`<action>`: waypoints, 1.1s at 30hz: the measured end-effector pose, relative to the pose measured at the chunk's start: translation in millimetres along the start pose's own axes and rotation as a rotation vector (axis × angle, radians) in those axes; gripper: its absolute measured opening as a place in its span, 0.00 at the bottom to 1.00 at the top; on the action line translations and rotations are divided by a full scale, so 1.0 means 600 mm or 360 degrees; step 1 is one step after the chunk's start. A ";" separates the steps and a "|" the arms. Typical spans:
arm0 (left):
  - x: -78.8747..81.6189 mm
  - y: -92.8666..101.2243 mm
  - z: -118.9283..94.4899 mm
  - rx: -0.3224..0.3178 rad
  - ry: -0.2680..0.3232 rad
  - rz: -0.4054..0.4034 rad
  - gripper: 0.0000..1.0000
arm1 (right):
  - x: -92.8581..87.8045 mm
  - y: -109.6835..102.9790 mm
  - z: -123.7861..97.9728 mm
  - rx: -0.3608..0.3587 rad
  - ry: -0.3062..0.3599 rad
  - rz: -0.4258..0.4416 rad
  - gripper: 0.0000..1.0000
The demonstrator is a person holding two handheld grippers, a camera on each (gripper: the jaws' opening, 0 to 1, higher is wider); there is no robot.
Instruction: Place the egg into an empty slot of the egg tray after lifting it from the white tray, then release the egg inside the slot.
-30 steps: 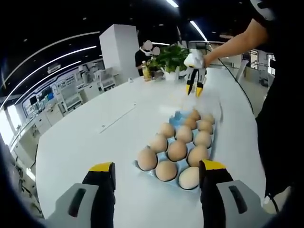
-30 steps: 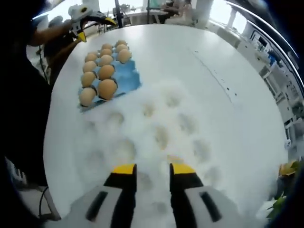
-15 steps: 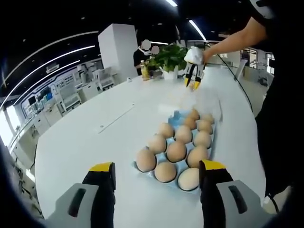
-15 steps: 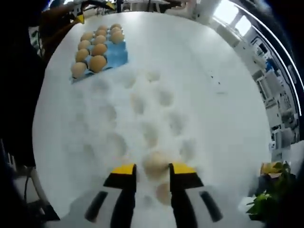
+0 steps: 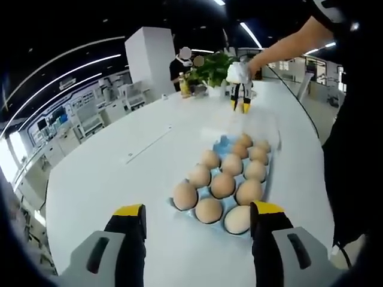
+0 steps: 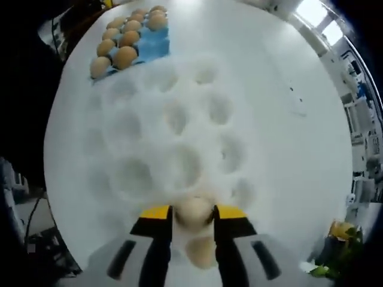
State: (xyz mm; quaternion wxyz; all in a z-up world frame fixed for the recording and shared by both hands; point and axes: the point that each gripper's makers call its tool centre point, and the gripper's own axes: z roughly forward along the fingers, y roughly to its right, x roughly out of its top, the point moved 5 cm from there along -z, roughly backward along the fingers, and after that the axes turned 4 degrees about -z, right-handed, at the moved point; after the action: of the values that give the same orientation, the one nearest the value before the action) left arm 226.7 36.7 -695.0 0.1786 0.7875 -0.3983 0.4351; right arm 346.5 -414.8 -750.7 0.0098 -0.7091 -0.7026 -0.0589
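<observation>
My right gripper (image 6: 193, 213) is low over the white tray (image 6: 149, 149), whose many cups stand empty. A pale brown egg (image 6: 193, 208) lies between its yellow-tipped jaws, which flank it closely; the gap is no narrower than before. A second egg (image 6: 200, 251) sits nearer, under the gripper. The blue egg tray (image 6: 153, 48) lies beyond, holding several brown eggs (image 6: 124, 57). My left gripper (image 5: 198, 210) is open and holds nothing, in front of the blue egg tray (image 5: 222, 145) and its eggs (image 5: 222, 185). Beyond it, a hand holds the right gripper (image 5: 239, 107) over the white tray (image 5: 266, 124).
Everything rests on a large white oval table (image 5: 108, 173). A potted plant (image 5: 212, 69) and a bottle (image 5: 182, 89) stand at its far end. The person's dark clothing (image 5: 353, 149) runs along the table's right side. Shelving and a white pillar (image 5: 149, 60) are further back.
The right gripper has moved forward and down over the white tray, so an egg now lies between its jaws; the jaw gap looks unchanged. The left gripper has stayed put.
</observation>
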 end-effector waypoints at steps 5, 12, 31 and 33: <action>0.004 0.001 0.004 0.0000 0.0024 -0.0033 0.71 | -0.001 -0.004 -0.003 -0.0086 -0.0039 0.0049 0.25; 0.006 -0.001 0.005 -0.0002 0.0034 -0.0005 0.70 | -0.009 -0.014 -0.029 -0.0204 0.0058 0.0085 0.24; 0.004 0.000 0.010 -0.0035 0.0039 0.0000 0.70 | 0.037 -0.022 -0.094 -0.0275 0.0202 0.0056 0.24; 0.004 0.001 0.010 -0.0039 0.0040 -0.0002 0.70 | 0.046 -0.022 -0.095 -0.0276 0.0215 0.0029 0.24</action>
State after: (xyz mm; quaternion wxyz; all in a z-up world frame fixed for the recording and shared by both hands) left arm 230.4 31.3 -696.6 0.1936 0.7800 -0.4009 0.4398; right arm 329.4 -392.4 -692.4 -0.0037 -0.7081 -0.6860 -0.1670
